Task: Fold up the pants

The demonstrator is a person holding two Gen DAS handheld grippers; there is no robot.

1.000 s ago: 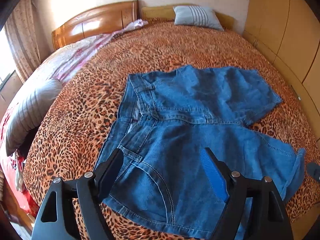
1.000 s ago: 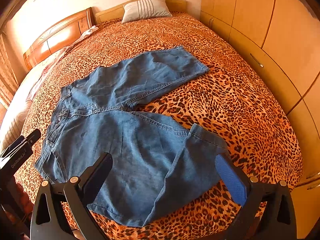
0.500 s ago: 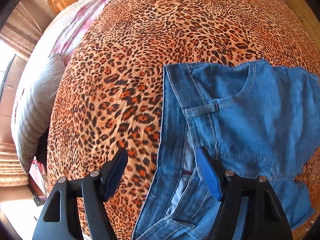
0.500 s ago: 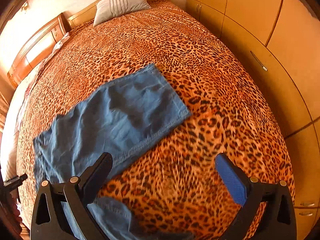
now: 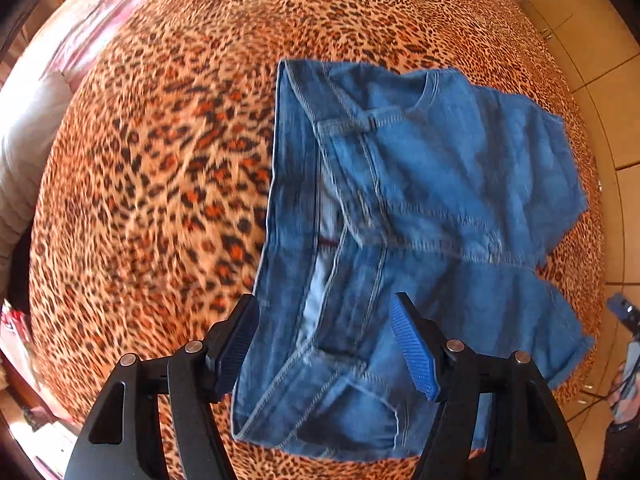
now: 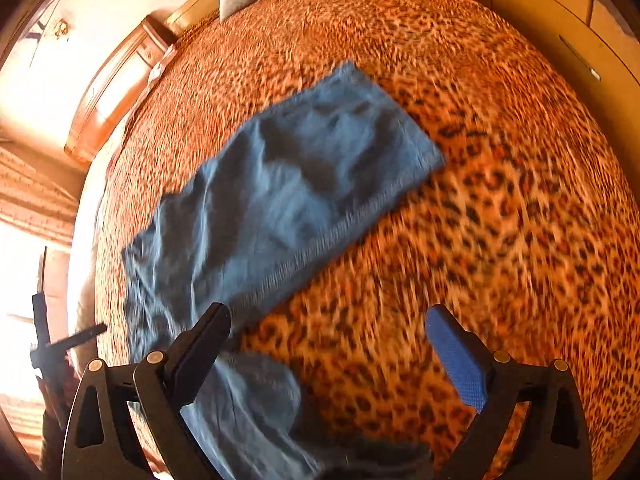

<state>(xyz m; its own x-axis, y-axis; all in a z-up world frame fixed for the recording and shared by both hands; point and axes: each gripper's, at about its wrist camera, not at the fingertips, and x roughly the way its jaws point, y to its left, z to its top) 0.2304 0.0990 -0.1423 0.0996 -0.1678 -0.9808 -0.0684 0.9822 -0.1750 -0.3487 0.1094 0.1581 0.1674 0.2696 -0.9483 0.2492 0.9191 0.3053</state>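
One pair of blue denim pants (image 5: 420, 208) lies spread on the leopard bed (image 5: 152, 184), waistband at 9 o'clock; both grippers' jaws gape, holding nothing.

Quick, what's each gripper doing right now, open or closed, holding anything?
Left gripper: open, holding nothing, over the waistband of the blue denim pants.
Right gripper: open, holding nothing.
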